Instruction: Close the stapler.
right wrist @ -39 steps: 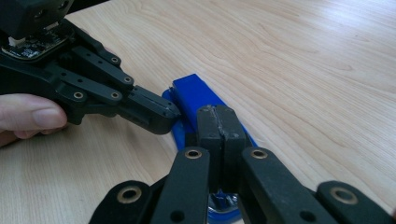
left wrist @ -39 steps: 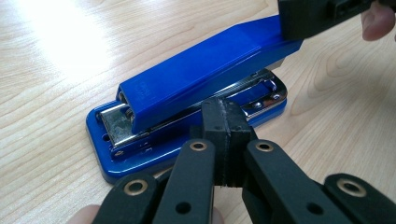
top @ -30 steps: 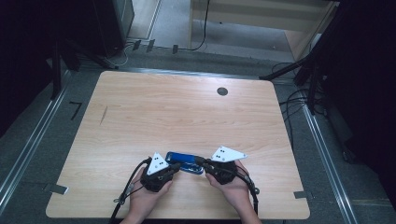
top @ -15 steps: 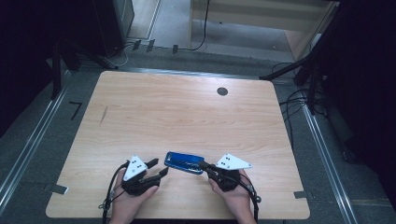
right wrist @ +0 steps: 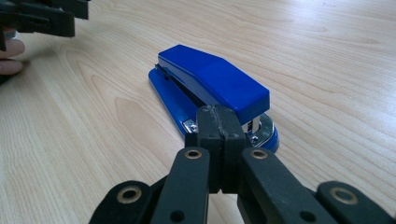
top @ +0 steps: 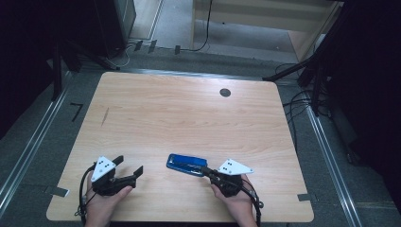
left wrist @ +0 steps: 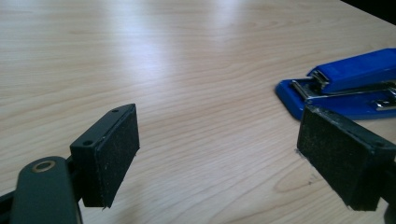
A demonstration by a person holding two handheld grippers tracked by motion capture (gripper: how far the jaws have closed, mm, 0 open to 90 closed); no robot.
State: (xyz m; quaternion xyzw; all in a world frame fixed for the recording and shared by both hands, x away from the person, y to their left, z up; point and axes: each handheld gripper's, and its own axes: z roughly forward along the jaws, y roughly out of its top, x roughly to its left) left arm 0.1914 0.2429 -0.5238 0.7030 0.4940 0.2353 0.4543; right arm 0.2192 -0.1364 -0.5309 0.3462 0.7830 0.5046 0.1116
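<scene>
Blue stapler lying flat, closed, on the wooden table's near edge, mid-width.

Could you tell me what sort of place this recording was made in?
Probably a lab or recording workspace, not a home. A bare wooden table stands on grey carpet between metal floor rails, loose cables trail beside it, and dark stands surround it. On the table lies a blue stapler.

**Cut Off and Covered**

In the left gripper view, the picture's right edge cuts off the blue stapler. In the right gripper view, the right gripper, its pads pressed together, hides the stapler's near end; whether they touch cannot be told.
</scene>
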